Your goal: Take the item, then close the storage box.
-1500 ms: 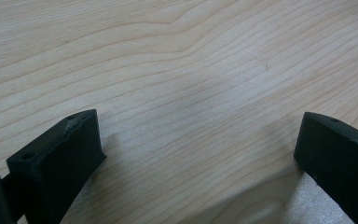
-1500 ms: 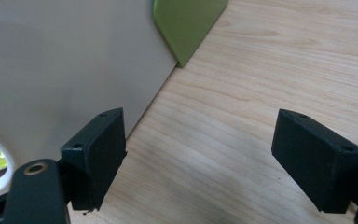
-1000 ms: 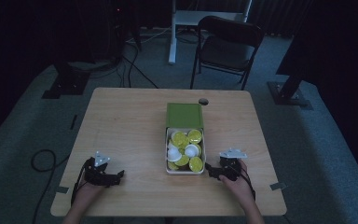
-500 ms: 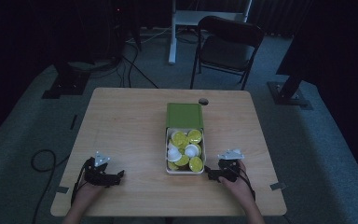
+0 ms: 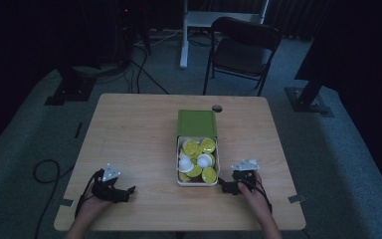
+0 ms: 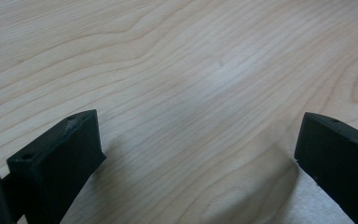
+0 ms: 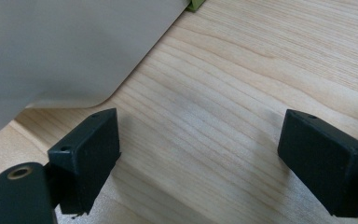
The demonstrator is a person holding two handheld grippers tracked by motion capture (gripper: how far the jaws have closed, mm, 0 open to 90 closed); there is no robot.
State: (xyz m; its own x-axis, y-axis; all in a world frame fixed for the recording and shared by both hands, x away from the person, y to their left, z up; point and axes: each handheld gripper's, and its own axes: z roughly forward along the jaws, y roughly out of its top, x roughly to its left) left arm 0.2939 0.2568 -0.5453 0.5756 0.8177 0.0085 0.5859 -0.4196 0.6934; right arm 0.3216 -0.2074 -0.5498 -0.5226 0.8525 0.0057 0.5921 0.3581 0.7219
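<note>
Box: white, lid swung back, near the tabletop's front edge, right of middle.
Capsules: yellow-green and white, all inside the box; none lifted, so the work seems barely begun.
Right tongs: just been opening, spread wide, empty, just beside the box's front right corner.
Left tongs: spread, empty, over bare wood near the front left corner.

Left gripper: black body, grey three-cornered plate on top, black cable trailing from it off the table edge. Jaws are flat black blocks with squared ends, each with a small round hole in its top face.

Right gripper: same black build, pale grey plate. A brass-coloured ring sits at the base of one jaw.

Forearms bare; no sleeves seen.
</note>
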